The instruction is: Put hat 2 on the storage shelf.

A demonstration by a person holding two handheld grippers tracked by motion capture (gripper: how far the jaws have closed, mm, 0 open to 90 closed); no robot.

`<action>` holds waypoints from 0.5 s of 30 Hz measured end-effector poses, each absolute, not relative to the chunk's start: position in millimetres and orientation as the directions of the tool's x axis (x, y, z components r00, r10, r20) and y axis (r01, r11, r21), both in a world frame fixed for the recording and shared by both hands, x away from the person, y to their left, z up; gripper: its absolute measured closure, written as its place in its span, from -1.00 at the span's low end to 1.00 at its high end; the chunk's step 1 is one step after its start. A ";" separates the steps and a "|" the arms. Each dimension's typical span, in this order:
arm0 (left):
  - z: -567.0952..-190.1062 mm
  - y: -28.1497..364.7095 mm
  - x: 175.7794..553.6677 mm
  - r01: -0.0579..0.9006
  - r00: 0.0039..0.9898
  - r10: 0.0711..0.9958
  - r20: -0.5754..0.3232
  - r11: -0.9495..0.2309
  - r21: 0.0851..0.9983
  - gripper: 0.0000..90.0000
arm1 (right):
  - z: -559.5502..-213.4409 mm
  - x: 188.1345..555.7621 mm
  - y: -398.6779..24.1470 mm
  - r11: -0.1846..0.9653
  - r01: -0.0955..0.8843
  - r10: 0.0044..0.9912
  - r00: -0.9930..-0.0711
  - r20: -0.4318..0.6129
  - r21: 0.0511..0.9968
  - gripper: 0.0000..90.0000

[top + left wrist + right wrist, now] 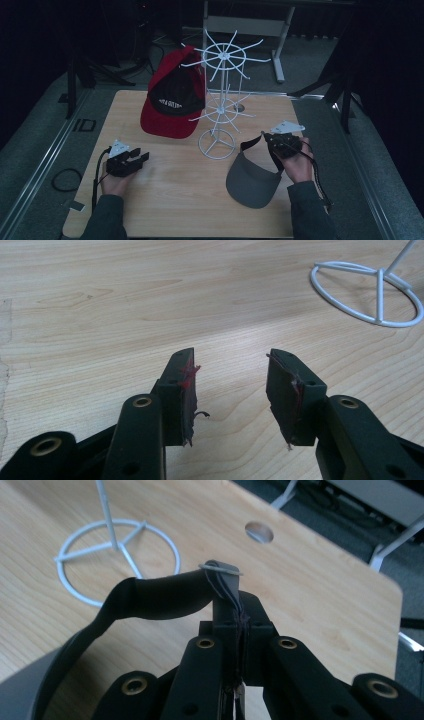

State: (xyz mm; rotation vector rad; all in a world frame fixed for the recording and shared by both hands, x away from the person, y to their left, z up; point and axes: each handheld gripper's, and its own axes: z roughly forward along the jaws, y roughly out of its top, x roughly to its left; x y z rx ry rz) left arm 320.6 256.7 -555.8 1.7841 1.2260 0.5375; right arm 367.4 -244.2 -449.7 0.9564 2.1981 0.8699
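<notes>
Left claw (141,158): jaws partly open, nothing between them, low over the bare wooden counter (170,200). Centre: red and black cap (172,97) hanging on the white wire rack (220,100). Right claw (267,139): jaws clamped tight on the strap of the grey visor (250,182), whose brim lies just beside the rack's ring base.

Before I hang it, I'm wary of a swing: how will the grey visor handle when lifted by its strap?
Likely floppy: the strap bends from the right hand-held gripper. The grey visor probably dangles, brim lowest, seemingly light.
</notes>
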 end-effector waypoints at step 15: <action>-556.1 256.1 320.8 0.516 0.422 0.898 -0.124 -0.126 0.847 0.23 | -422.7 352.9 -234.9 0.502 0.279 0.775 -0.564 -0.283 0.818 0.96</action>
